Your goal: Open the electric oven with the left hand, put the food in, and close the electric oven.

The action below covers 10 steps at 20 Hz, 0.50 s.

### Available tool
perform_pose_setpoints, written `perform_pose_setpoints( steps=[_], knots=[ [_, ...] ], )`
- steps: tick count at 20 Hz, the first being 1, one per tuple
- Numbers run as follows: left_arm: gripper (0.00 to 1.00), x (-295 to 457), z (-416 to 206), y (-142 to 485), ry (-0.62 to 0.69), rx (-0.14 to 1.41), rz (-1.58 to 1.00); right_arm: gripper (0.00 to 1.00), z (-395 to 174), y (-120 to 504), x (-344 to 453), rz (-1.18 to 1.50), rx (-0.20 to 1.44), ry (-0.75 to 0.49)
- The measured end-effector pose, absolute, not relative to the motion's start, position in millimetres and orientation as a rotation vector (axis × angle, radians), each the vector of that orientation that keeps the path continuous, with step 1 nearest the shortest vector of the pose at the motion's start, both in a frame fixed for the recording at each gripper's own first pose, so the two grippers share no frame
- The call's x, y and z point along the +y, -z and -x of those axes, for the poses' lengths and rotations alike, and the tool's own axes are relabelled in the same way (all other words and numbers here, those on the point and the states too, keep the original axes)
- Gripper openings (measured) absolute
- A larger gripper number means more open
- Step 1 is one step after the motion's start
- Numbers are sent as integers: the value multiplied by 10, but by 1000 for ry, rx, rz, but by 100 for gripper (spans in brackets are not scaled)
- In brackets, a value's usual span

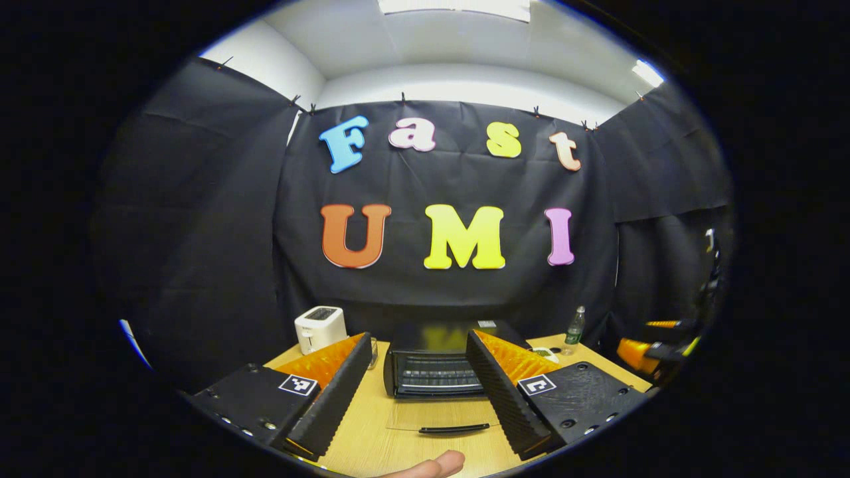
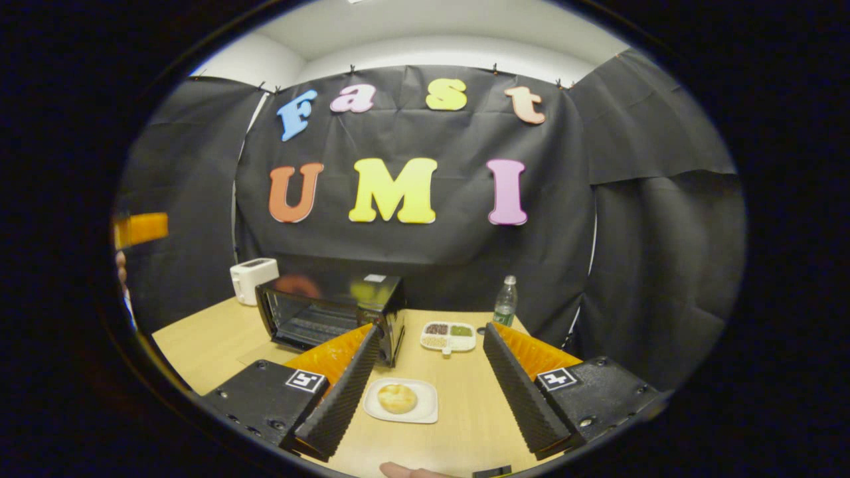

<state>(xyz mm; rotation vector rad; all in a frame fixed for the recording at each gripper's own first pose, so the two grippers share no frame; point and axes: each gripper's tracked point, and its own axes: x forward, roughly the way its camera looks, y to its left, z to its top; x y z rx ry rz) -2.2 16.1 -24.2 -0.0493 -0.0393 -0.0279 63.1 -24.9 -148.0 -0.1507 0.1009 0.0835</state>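
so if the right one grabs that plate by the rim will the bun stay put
Probably only if kept level: the bun looks round and sits loose on the plate, so a tilt could roll it. The plate looks shallow and smooth, so the rim may slip between the fingers.

The electric oven [image 1: 435, 362] is partly hidden behind the left gripper's fingers [image 1: 495, 385]; the other gripper [image 1: 654, 345] is cut off by the edge. Only a fingertip [image 1: 431, 465] is seen; the divided dish's [image 2: 448, 336] contents cannot be identified.

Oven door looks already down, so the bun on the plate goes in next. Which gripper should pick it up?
Right. The right gripper is open, and the bun on its plate lies between its fingers. The left gripper faces the oven and its lowered door.
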Motion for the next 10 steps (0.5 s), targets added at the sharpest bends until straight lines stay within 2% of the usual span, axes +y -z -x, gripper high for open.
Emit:
perform_pose_setpoints(
  steps=[4, 5, 6, 7, 8, 9, 10],
  knots=[
    [95, 135, 108, 25, 42, -68, 60, 96, -1108, 2301, -89, 138, 252, -118],
    [95, 127, 132, -7, 45, -77, 57, 100, -1203, 2495, -74, 126, 285, -123],
    [95, 131, 143, -16, 43, -82, 55, 100, -1289, 2661, -76, 114, 316, -122],
    [95, 126, 133, -9, 42, -86, 56, 96, -1374, 2838, -81, 103, 350, -120],
    [95, 120, 136, 1, 43, -83, 55, 100, -1453, 2986, -67, 94, 380, -128],
    [95, 107, 146, 14, 43, -81, 51, 100, -1515, 3123, -39, 75, 410, -133],
    [95, 102, 149, 35, 45, -80, 46, 96, -1553, 3237, -4, 56, 438, -143]
  ],
)
